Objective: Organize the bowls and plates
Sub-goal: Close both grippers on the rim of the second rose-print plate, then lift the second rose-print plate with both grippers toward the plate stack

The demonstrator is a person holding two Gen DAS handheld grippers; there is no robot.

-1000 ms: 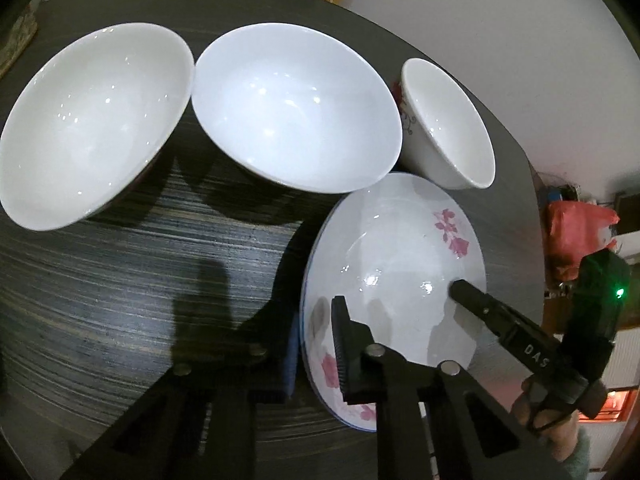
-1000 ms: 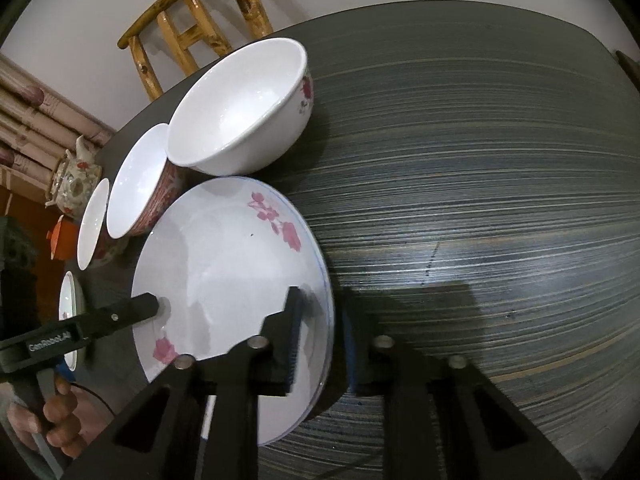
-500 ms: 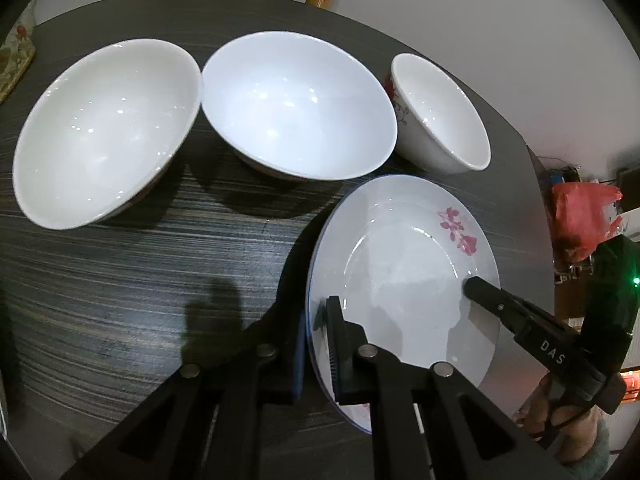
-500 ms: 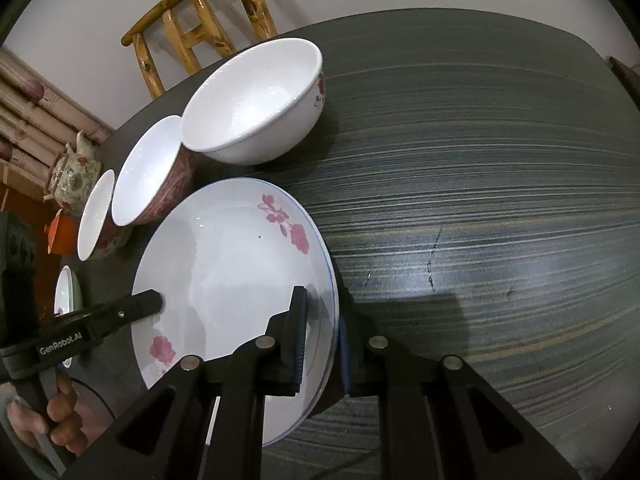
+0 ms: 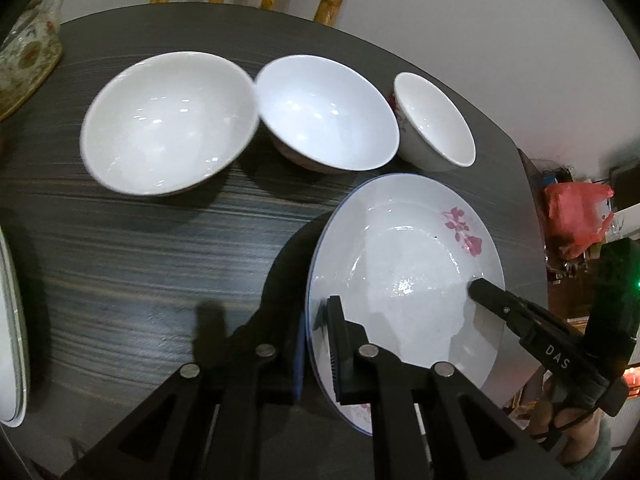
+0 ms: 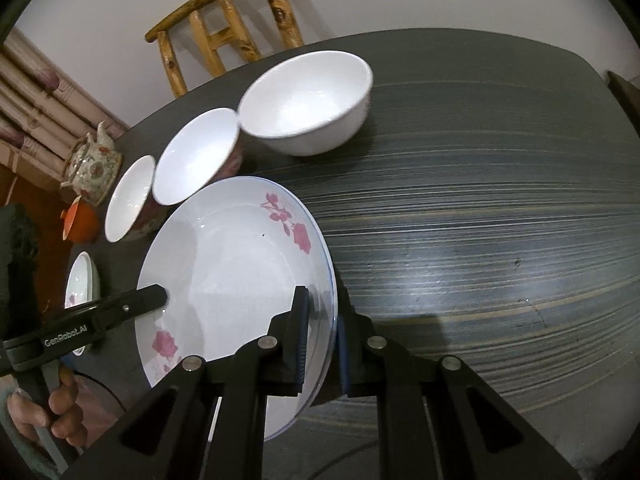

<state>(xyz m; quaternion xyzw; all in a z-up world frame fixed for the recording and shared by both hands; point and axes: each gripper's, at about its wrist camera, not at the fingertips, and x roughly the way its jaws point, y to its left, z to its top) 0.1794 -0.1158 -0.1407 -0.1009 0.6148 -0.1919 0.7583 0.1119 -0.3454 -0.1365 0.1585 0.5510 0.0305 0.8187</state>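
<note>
A white plate [image 5: 404, 272] with pink flowers hangs a little above the dark table [image 5: 140, 260], casting a shadow on it. My left gripper [image 5: 316, 332] is shut on the plate's left rim. My right gripper [image 6: 323, 320] is shut on the opposite rim of the same plate [image 6: 232, 272]. Each view shows the other gripper's finger lying on the plate's far side. Behind the plate three white bowls stand in a row: a large one [image 5: 168, 124], a middle one [image 5: 328, 112] and a smaller one [image 5: 434, 120].
More plates [image 5: 12, 320] are stacked at the table's left edge. A flowered teapot [image 6: 92, 168] and an orange pot [image 6: 80, 224] stand at the far left. Beyond the table is a wooden chair [image 6: 224, 36]. A red bag [image 5: 576, 216] lies off the table's right side.
Both grippers have risen with the plate held between them. The bowls now look smaller and farther away, and more of the table and the chair has come into view.
</note>
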